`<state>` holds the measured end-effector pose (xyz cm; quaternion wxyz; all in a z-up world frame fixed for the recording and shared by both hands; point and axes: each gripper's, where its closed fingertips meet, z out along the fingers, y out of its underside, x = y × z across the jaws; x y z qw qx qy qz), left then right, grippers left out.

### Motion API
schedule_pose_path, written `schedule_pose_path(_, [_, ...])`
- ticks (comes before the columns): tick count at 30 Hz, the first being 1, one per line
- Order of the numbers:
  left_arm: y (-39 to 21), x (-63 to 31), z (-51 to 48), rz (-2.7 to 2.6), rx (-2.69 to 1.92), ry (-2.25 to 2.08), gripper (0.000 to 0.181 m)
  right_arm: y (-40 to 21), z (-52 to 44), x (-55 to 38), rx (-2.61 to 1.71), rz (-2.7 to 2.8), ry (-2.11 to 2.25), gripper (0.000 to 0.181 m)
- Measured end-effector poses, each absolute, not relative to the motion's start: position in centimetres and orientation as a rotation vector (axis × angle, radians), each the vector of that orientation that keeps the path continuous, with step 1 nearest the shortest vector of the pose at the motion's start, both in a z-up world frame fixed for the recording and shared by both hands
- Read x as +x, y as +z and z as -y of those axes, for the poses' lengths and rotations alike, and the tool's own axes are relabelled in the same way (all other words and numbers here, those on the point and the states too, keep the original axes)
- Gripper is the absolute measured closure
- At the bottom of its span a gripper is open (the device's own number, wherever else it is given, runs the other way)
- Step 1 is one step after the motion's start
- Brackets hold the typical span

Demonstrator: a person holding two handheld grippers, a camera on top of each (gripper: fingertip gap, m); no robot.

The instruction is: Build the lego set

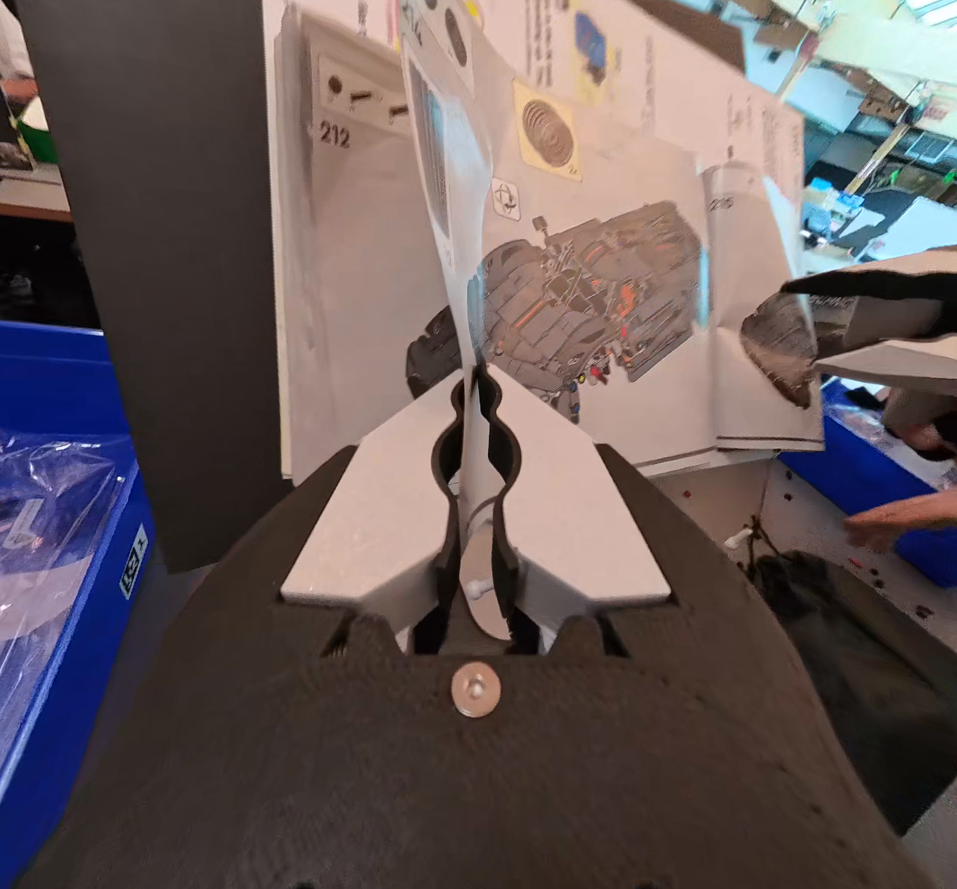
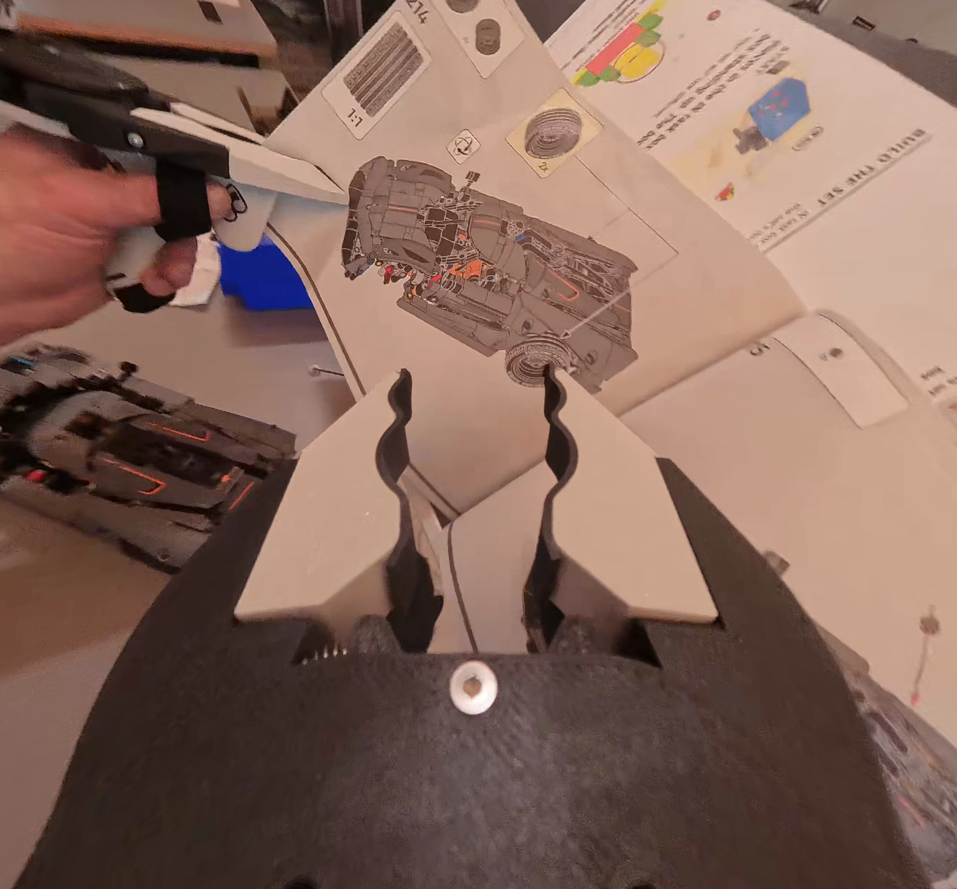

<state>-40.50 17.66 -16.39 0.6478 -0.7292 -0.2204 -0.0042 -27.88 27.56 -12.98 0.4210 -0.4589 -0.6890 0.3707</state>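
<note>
The instruction booklet [image 1: 595, 180] stands open against a dark board [image 1: 171, 190]. My left gripper [image 1: 479, 372] is shut on the edge of one booklet page [image 1: 445, 165], which rises edge-on and curls. In the right wrist view that page [image 2: 466, 102] shows a car drawing, and the left gripper [image 2: 331, 185] pinches its left edge. My right gripper [image 2: 476, 382] is open, its fingers in front of the page's lower part, holding nothing. It shows blurred in the left wrist view [image 1: 777, 351]. The dark lego car model [image 2: 129, 444] lies on the table to the left.
A blue bin [image 1: 62, 527] with plastic bags stands at the left, another blue bin [image 1: 870, 470] at the right. A hand [image 2: 62, 222] holds the left gripper. A printed sheet [image 2: 725, 87] lies behind the booklet. Small loose parts [image 1: 808, 584] lie on the white table. My right fingertips sit around 15 cm from my left ones. The left tips stand about 25 cm off the dark lego car model [image 2: 129, 444].
</note>
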Motion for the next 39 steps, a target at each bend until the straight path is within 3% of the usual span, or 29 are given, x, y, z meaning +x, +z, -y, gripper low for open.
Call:
schedule_pose_path(8, [-19.3,-43.0,-17.7,0.515,-1.737,0.048,0.178,-17.6,-27.4,-31.4,-1.249,1.828,0.745,0.143])
schedule_pose_path(15, [-16.4,-43.5,-15.7,0.422,-1.726,0.412,0.165,-17.7,-27.3,-30.6,-1.248,1.856,0.758,0.148])
schedule_pose_path(19, [-12.9,-41.7,-15.8,0.263,-1.699,0.647,0.171,-17.5,-27.2,-29.7,-1.279,1.854,0.803,0.143])
schedule_pose_path(21, [-12.2,-40.0,-17.1,0.167,-1.703,0.604,0.172,-16.7,-27.5,-29.1,-1.251,1.82,0.816,0.15])
schedule_pose_path(27, [-14.6,-39.6,-20.1,0.056,-1.829,0.668,0.181,-16.7,-29.0,-26.8,-1.271,1.809,0.772,0.151])
schedule_pose_path(32, [-18.7,-42.6,-20.9,0.161,-1.961,0.587,0.181,-17.1,-29.9,-24.2,-1.287,1.809,0.793,0.141])
schedule_pose_path(39, [-16.1,-42.7,-20.5,0.18,-1.867,0.594,0.181,-16.9,-27.3,-25.5,-1.09,1.858,0.754,0.151])
